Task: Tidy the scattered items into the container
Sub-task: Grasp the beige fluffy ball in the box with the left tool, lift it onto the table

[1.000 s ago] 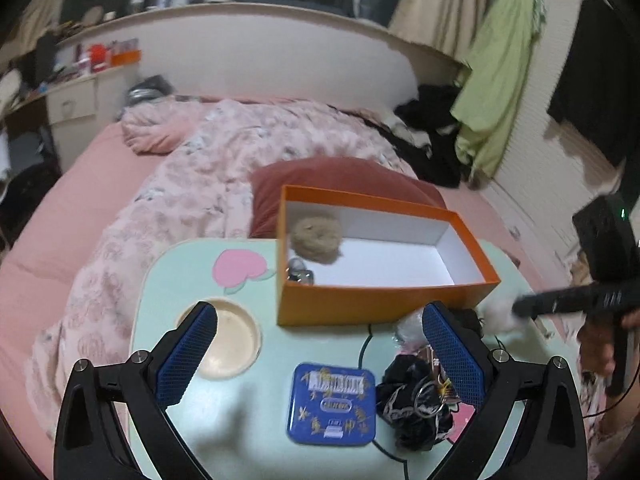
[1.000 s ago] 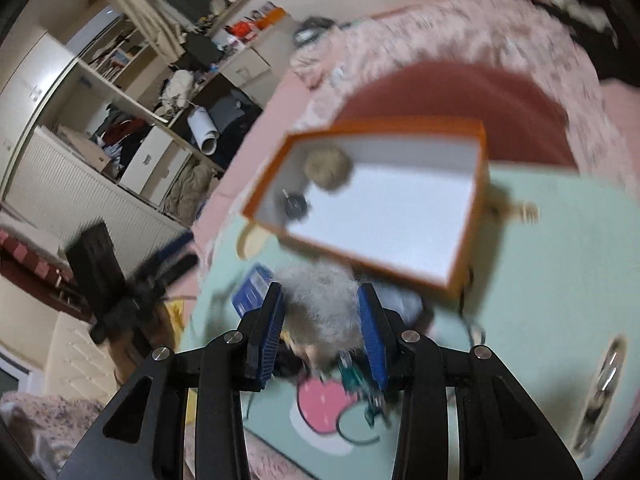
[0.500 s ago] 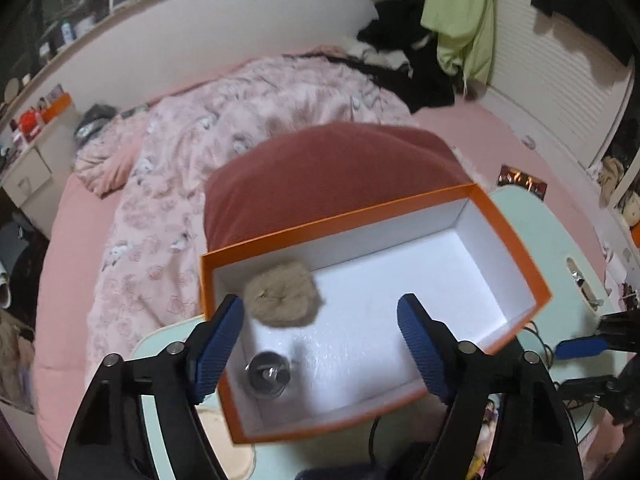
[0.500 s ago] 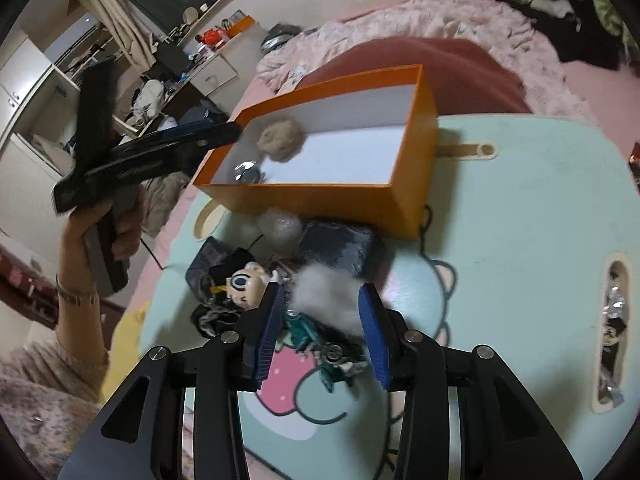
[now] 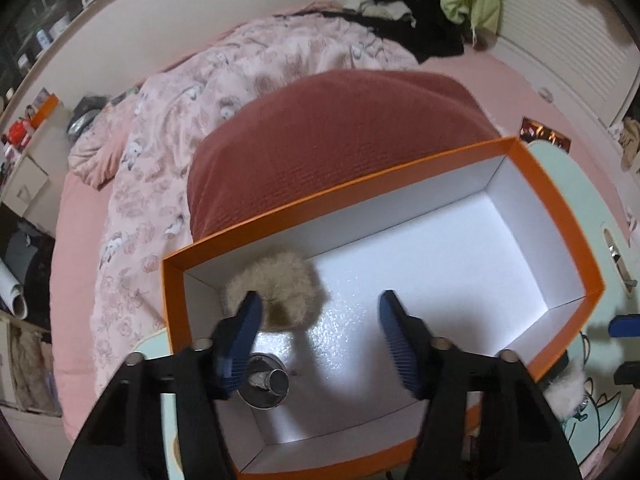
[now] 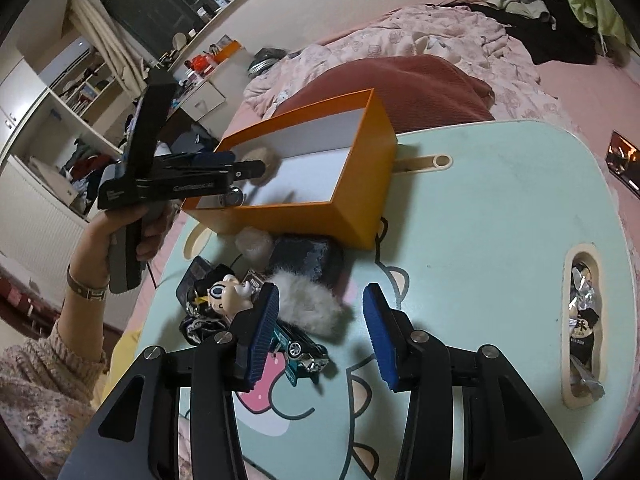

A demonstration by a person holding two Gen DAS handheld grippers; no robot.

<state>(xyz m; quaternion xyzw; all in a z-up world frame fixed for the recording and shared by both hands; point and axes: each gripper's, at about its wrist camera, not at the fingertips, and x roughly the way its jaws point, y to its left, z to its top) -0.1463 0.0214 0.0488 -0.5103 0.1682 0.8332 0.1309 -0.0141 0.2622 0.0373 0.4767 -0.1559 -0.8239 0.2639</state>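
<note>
**Over the box: drop made, next pick pending**

Inside the orange cardboard box with white lining: tan fur pompom, metal knob. Left claw empty, jaws just narrowing. Right claw apart, astride grey fur pompom on mint surface; next: clamp, lift.

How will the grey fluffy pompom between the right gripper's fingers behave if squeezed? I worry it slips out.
The grey pompom looks like loose fur, so it probably compresses a lot and weighs little. The ribbed pads should hold it. It lies against the toy car, which might snag or shift.
</note>
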